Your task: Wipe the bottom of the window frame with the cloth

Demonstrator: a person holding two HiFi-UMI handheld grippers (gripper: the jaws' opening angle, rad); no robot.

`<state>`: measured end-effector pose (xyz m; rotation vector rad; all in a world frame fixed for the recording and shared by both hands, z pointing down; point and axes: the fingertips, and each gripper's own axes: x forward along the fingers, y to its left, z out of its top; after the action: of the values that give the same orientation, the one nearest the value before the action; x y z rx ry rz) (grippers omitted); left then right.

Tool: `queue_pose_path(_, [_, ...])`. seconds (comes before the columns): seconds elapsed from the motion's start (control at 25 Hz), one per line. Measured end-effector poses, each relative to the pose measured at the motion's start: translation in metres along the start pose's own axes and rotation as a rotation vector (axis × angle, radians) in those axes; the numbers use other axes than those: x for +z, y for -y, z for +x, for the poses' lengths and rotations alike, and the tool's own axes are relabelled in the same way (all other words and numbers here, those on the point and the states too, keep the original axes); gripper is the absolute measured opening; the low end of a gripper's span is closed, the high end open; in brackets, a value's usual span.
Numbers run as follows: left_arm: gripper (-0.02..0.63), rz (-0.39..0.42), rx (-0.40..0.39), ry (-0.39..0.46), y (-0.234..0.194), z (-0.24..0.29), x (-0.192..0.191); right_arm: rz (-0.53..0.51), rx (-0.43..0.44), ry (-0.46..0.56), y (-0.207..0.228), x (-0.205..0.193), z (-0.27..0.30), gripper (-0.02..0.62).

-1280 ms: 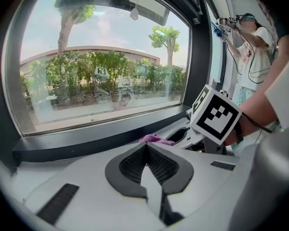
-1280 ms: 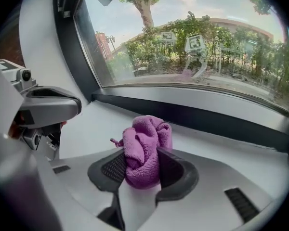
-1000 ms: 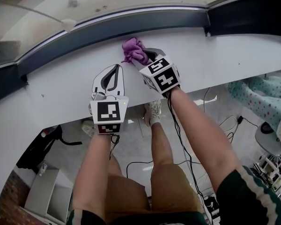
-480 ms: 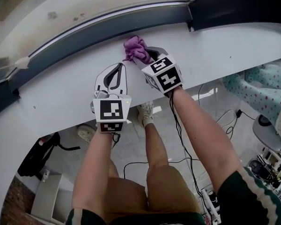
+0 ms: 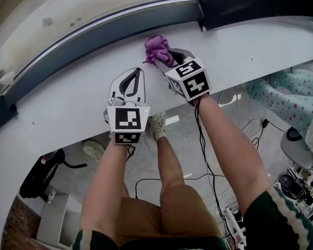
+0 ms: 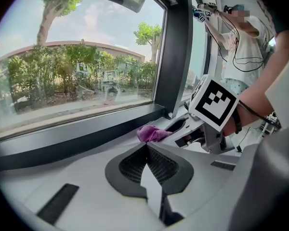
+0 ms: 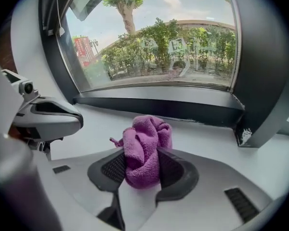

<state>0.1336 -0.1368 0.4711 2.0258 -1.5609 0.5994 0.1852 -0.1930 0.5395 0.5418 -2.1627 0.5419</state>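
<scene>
The right gripper (image 7: 142,163) held the purple cloth (image 5: 158,49) clamped between its jaws on the white sill (image 5: 62,100), just short of the dark window frame (image 5: 109,35). Since a second earlier, both had shifted right toward the frame's corner. The left gripper (image 6: 147,148), jaws together and empty, lay alongside.

White window sill (image 5: 68,103), curved, dark window frame (image 5: 109,35) along its back edge — purple cloth (image 5: 159,50) bunched on it, near the frame.
</scene>
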Motion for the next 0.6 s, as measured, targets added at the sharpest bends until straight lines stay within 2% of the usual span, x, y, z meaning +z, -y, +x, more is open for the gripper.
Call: queue_pose_path(0.6, [0.009,0.011,-0.060,0.004,0.049,0.043,0.016,0.062,-0.081,-0.005,0.078,-0.024,-0.034,0.167])
